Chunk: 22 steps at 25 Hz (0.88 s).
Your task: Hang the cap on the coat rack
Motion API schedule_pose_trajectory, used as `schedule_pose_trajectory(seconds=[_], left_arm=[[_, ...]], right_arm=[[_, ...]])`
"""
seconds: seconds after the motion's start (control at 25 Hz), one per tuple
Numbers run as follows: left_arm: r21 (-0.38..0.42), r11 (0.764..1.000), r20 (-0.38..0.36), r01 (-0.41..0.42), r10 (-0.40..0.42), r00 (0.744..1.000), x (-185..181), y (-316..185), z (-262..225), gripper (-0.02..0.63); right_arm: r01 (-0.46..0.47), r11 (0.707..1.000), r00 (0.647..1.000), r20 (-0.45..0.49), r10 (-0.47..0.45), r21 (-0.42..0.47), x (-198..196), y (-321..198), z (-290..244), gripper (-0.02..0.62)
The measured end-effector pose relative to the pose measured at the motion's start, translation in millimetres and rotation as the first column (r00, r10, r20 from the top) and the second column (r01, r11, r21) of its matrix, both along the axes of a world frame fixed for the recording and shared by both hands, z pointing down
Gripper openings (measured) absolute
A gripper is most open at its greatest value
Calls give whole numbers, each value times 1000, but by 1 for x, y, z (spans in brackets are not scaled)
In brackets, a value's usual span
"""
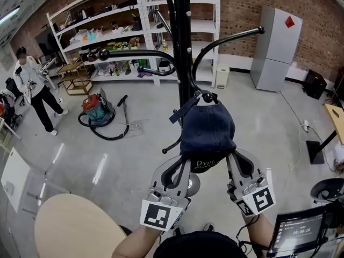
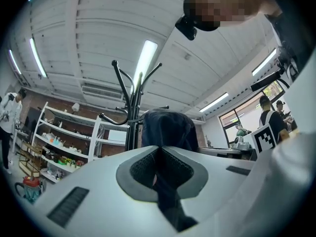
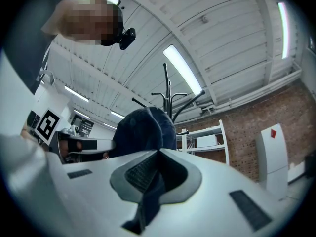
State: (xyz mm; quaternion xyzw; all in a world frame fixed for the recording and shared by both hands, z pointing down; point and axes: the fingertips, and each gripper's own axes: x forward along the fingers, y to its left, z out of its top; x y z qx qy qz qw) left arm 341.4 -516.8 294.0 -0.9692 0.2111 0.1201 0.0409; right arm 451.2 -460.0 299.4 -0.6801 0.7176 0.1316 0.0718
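Closest in: two grippers, each with one marker cube. The left gripper [image 1: 184,162] and the right gripper [image 1: 233,159] are both clamped down narrow on the same single cap [image 1: 207,130], one at each side of its bottom edge. In each gripper view, dark blue fabric is pinched right between the pads. One dark navy cap, some lettering on the lower edge, held up against the one black coat rack [image 1: 183,47]. Its top sits right at the ball tip of one of the lower hooks. Can't tell if it's actually caught on that hook.

Down by the person's feet there's one round beige table [image 1: 75,227] on the left and one screen [image 1: 298,233] on the right.

Further out on the grey floor: one red vacuum cleaner [image 1: 97,109] with its hose, then one person [image 1: 32,87] standing at the far left. At the back brick wall there are two white shelf units [image 1: 107,31] full of stuff and one tall grey cabinet [image 1: 275,50].
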Motion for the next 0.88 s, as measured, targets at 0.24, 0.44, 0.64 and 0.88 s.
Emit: schedule_pose_trajectory(seconds=[0.24,0.44,0.64,0.88], left_arm=[[-32,999,9,21,-21,1000,7,-14,10,19],[-18,999,14,42,-41,999,13,-21,10,19],[-11,998,38,63,-62,997,20,-35,17,20],[-22,996,47,84,-83,995,24,-45,23,19]], right_arm=[[16,999,999,37,-15,-28,9,-16,10,15],[22,999,999,38,-20,-44,15,-23,15,15],[30,998,999,37,-28,-62,22,-38,23,15],[40,997,998,47,-37,-70,27,-50,30,15]])
